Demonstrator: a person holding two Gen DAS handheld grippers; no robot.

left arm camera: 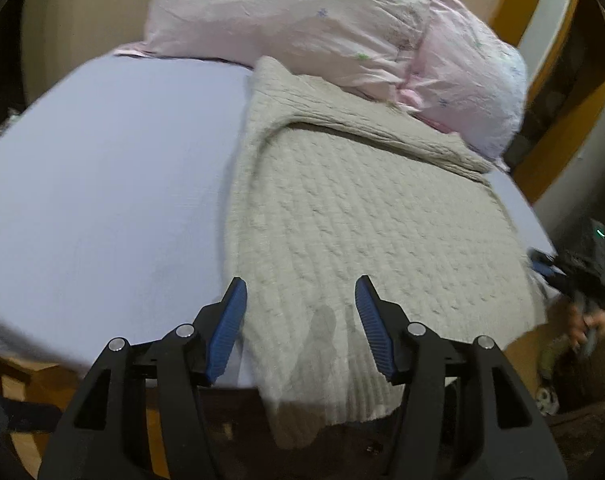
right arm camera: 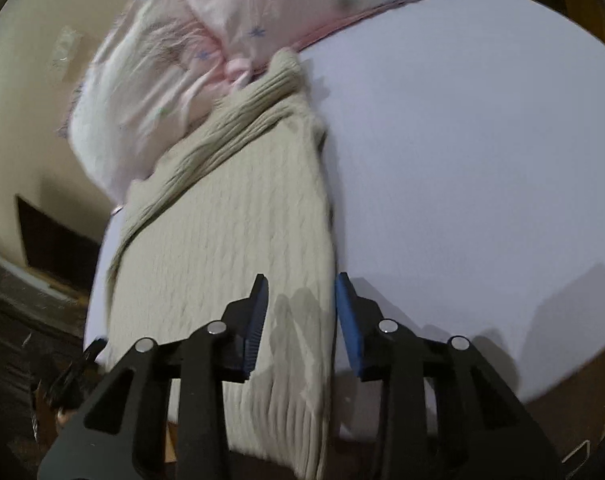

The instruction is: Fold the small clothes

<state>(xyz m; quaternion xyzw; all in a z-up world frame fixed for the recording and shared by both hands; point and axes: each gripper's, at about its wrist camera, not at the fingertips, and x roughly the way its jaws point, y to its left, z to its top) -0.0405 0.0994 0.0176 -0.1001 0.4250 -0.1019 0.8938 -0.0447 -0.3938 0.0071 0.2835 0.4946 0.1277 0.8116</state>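
Observation:
A beige cable-knit sweater [left arm camera: 362, 216] lies flat on a bed with a lavender sheet [left arm camera: 102, 168], its ribbed hem hanging over the near edge. One sleeve is folded across its top. My left gripper [left arm camera: 300, 292] is open and empty, hovering over the sweater's near left edge. In the right wrist view the same sweater [right arm camera: 230, 232] lies left of the bare sheet [right arm camera: 462, 160]. My right gripper [right arm camera: 301, 286] is open and empty over the sweater's near right edge. The other gripper [left arm camera: 574, 272] shows at the far right of the left wrist view.
A pink floral pillow [left arm camera: 322, 20] lies at the head of the bed, touching the sweater's top; it also shows in the right wrist view [right arm camera: 174, 60]. A yellow wooden frame [left arm camera: 558, 92] stands to the right. The floor lies below the bed's near edge.

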